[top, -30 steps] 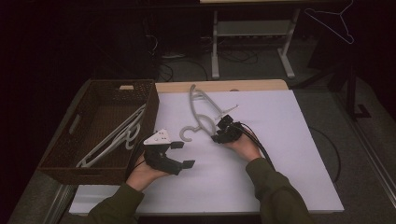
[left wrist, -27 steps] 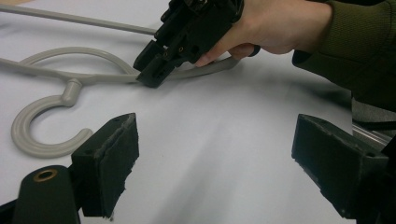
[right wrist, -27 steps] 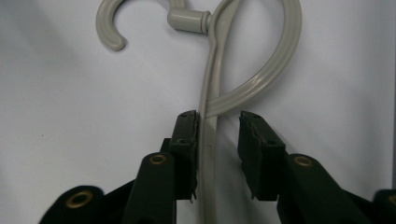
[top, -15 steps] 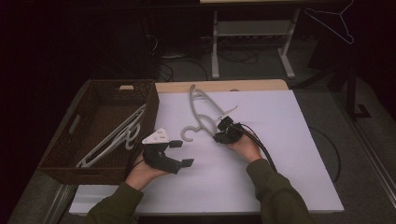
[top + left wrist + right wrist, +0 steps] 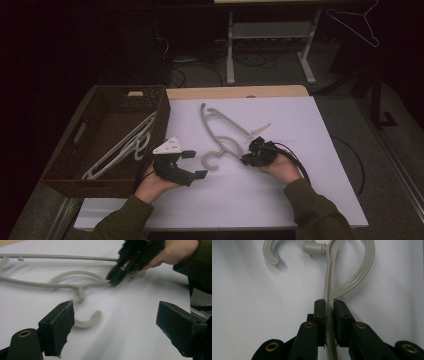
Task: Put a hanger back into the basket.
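High view: a grey plastic hanger [image 5: 223,131] lies on the white table sheet [image 5: 300,190] just right of a brown wicker basket [image 5: 97,150], which holds more pale hangers [image 5: 120,147]. The right gripper [image 5: 246,159] meets the hanger's arm just right of the hook; the left gripper [image 5: 196,165] rests near the basket's near right corner, apart from the hanger. Right gripper view: this view alone resolves the grip, with both pads [image 5: 321,312] pressed on the thin hanger arm [image 5: 327,285], which runs between them toward the hook [image 5: 270,252] and the looped shoulder. Left gripper view: the left gripper's pads [image 5: 62,325] stand wide apart and released, nothing between them; beyond them the hook [image 5: 86,321] lies on the sheet, and farther off the right gripper [image 5: 116,277] bites the hanger's arm. Against the earlier high views, the right gripper's jaws have just been closing on the arm, and the hanger's hook sits slightly nearer the table's near edge; the left hand [image 5: 150,185] is unchanged.
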`<action>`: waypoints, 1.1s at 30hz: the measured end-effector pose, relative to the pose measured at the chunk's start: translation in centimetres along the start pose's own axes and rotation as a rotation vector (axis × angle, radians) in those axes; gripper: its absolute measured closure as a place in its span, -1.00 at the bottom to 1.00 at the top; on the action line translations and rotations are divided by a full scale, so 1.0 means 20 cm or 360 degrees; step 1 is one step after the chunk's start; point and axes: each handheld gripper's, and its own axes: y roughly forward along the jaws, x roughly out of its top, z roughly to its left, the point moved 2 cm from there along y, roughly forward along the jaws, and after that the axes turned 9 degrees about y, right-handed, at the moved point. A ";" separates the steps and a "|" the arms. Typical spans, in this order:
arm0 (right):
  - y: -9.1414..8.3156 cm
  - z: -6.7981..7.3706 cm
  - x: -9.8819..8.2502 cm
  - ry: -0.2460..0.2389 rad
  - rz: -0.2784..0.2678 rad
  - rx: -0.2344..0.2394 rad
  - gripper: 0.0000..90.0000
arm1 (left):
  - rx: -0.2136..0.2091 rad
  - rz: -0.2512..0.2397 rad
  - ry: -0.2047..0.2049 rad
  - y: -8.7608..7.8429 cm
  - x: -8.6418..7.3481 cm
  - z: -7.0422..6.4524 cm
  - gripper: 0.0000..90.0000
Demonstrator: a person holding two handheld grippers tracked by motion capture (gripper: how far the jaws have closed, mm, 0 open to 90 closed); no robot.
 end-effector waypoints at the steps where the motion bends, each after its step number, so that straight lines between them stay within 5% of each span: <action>1: -0.02 0.01 -0.02 -0.0016 0.0004 0.0016 0.80 | -0.0002 0.0003 0.0001 0.00 0.00 0.00 -0.67; 5: -0.12 0.07 -0.14 -0.0128 -0.0006 0.0079 0.80 | -0.0005 0.0003 -0.0001 0.01 0.00 0.00 -0.65; 13: -0.18 0.14 -0.29 -0.0231 0.0022 0.0176 0.80 | -0.0006 0.0013 0.0001 0.02 0.00 0.01 -0.55; 19: -0.16 0.14 -0.34 -0.0277 0.0029 0.0172 0.64 | -0.0020 0.0023 0.0013 0.05 0.00 0.03 -0.17; 21: -0.17 0.15 -0.34 -0.0253 -0.0001 0.0169 0.45 | -0.0021 0.0027 0.0013 0.06 0.01 0.04 0.13; 22: -0.18 0.16 -0.34 -0.0209 -0.0011 0.0163 0.41 | -0.0026 0.0021 -0.0013 0.07 0.02 0.05 0.13; 23: -0.22 0.16 -0.34 -0.0131 -0.0058 0.0169 0.37 | -0.0025 0.0032 -0.0021 0.08 0.03 0.06 0.38; 25: -0.23 0.16 -0.35 -0.0106 -0.0082 0.0166 0.40 | -0.0022 0.0040 -0.0017 0.10 0.04 0.08 0.54; 26: -0.27 0.15 -0.36 -0.0074 -0.0126 0.0146 0.52 | -0.0019 0.0055 -0.0006 0.11 0.05 0.10 0.80; 29: -0.32 0.14 -0.39 -0.0049 -0.0158 0.0134 0.68 | 0.0008 0.0093 0.0023 0.16 0.08 0.15 1.00; 33: -0.39 0.12 -0.46 -0.0034 -0.0212 0.0137 0.98 | 0.0061 0.0117 0.0007 0.25 0.11 0.24 1.00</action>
